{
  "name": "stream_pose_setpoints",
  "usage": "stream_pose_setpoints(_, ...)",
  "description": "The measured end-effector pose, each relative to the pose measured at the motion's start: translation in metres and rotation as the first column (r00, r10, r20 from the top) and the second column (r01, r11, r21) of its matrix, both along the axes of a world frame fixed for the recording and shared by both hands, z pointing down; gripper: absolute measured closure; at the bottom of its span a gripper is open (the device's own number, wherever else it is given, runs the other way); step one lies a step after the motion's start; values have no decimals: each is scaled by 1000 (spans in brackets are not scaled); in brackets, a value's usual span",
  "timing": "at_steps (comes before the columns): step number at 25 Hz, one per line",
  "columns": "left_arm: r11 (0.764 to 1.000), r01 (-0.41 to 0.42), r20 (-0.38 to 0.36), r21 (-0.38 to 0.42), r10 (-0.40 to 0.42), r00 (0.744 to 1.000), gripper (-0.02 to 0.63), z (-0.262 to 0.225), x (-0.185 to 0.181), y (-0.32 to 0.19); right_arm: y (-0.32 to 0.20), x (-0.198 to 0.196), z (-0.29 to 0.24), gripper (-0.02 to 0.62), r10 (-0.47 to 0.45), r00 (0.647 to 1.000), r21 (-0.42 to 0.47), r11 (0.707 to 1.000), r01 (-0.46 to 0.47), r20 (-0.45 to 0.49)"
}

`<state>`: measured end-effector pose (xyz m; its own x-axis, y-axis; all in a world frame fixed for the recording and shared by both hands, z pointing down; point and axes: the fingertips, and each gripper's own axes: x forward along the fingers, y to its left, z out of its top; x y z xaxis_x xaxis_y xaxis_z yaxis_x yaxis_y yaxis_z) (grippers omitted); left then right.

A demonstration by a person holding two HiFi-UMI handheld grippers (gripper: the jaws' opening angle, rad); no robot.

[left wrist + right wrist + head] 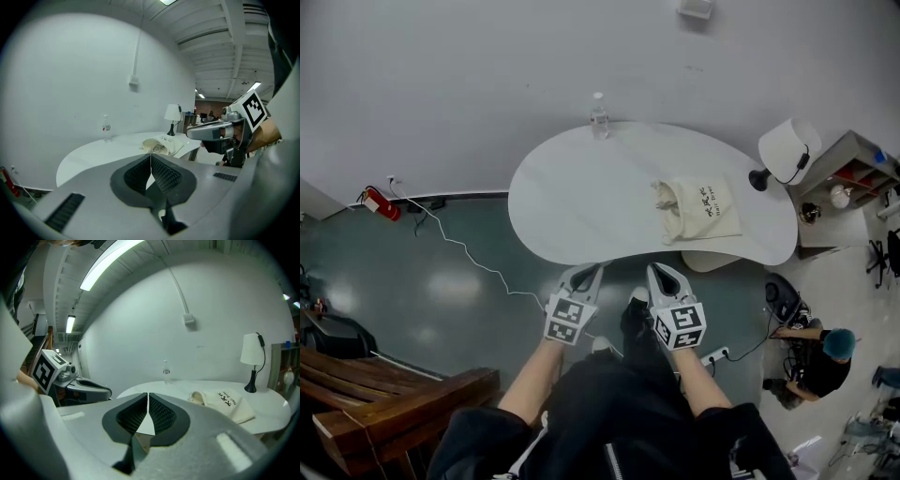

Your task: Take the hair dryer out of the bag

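A cream cloth bag (698, 210) with black print lies on the right part of the white kidney-shaped table (581, 202); its mouth faces left. The bag (161, 144) shows past the left jaws and the bag (224, 402) shows right of the right jaws. The hair dryer is not visible; the bag hides whatever is inside. My left gripper (586, 275) and right gripper (661, 274) hover side by side just short of the table's near edge, both shut and empty. The jaws meet in both gripper views, at the left gripper (150, 159) and the right gripper (148, 401).
A clear water bottle (599, 114) stands at the table's far edge. A white-shaded lamp (787, 152) stands at the right end. A cable (459, 246) trails over the floor on the left, with a wooden bench (384, 394) nearby. A person (820, 361) crouches at lower right.
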<state>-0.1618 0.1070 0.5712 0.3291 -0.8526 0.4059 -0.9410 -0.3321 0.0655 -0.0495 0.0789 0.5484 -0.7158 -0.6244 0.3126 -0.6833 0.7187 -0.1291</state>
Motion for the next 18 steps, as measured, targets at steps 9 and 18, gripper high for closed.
stream_pose_setpoints(9, 1000, 10, 15, -20, -10, 1000, 594, 7, 5, -92, -99, -4, -2, 591, -26, 1000, -3, 1000, 26, 14)
stream_pose_setpoints(18, 995, 84, 19, -54, -83, 996, 592, 13, 10, -171, -176, -6, 4, 591, -113, 994, -10, 994, 113, -2)
